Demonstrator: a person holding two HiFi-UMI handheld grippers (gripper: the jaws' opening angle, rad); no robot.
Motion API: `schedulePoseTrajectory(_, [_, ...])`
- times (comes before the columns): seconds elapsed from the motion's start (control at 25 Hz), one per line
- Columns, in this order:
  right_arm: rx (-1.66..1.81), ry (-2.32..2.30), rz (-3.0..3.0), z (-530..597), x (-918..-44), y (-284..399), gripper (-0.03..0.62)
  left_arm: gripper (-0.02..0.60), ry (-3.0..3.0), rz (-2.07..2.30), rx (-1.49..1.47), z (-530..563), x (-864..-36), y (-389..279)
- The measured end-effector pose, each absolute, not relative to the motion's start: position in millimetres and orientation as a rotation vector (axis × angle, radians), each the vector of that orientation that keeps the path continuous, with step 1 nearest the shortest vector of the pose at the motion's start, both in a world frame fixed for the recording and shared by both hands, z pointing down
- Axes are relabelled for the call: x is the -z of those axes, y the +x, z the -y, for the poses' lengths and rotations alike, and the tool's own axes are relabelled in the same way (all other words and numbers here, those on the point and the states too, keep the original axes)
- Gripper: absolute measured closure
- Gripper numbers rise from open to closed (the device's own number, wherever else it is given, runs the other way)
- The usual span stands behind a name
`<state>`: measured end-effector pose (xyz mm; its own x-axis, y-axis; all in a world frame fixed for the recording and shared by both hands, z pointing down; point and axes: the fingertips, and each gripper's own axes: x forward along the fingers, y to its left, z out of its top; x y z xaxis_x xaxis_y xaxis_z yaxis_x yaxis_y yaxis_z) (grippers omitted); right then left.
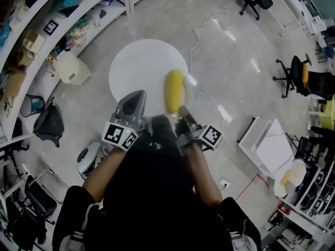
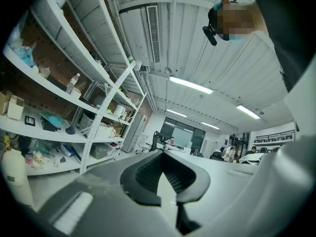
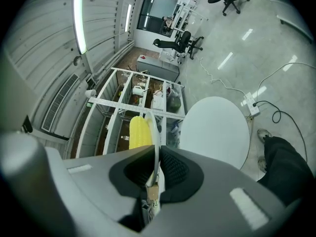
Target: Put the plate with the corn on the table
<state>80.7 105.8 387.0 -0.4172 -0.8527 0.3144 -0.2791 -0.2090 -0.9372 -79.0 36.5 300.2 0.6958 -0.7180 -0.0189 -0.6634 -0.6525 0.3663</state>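
A yellow corn cob (image 1: 174,90) lies on a thin pale plate (image 1: 187,93), held in the air above the right edge of the round white table (image 1: 141,67). My right gripper (image 1: 183,111) is shut on the plate's near rim. In the right gripper view the plate (image 3: 154,130) runs edge-on between the pads of my right gripper (image 3: 156,154), with the corn (image 3: 139,131) on its left and the table (image 3: 215,130) below to the right. My left gripper (image 1: 134,104) hovers over the table's near edge. In its own view my left gripper (image 2: 167,174) points up at the ceiling, shut and holding nothing.
White shelving (image 1: 31,41) full of boxes runs along the left, with a white bin (image 1: 73,68) and a black bag (image 1: 49,123) on the floor beside it. A cable (image 1: 201,33) trails across the floor behind the table. Office chairs (image 1: 296,76) and white boards (image 1: 267,143) stand on the right.
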Motion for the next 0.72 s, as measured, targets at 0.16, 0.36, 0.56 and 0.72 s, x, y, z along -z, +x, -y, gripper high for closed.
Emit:
schedulePoseTrajectory(0.16, [1.674,-1.33,-1.618,-88.4,-389.5,84.7,0.558,0.58,2.569,1.097,0.23,-18.1,-301.8,-75.5])
schedulePoseTrajectory(0.36, [1.686,-1.315,-1.624,-68.7,-393.7,94.6,0.559,0.58,2.56,1.103,0.224,3.1,-306.1,-63.1])
schedulePoseTrajectory(0.56, [1.707,-1.319,-1.628,-52.3,-402.2,101.4,0.558,0.58,2.541,1.116,0.216,21.1,-314.1,-58.0])
schedulePoseTrajectory(0.72, [1.709,-1.324,-1.652,-36.6,-410.3,109.5,0.557,0.58,2.526,1.131,0.208,36.6,-321.5,-53.0])
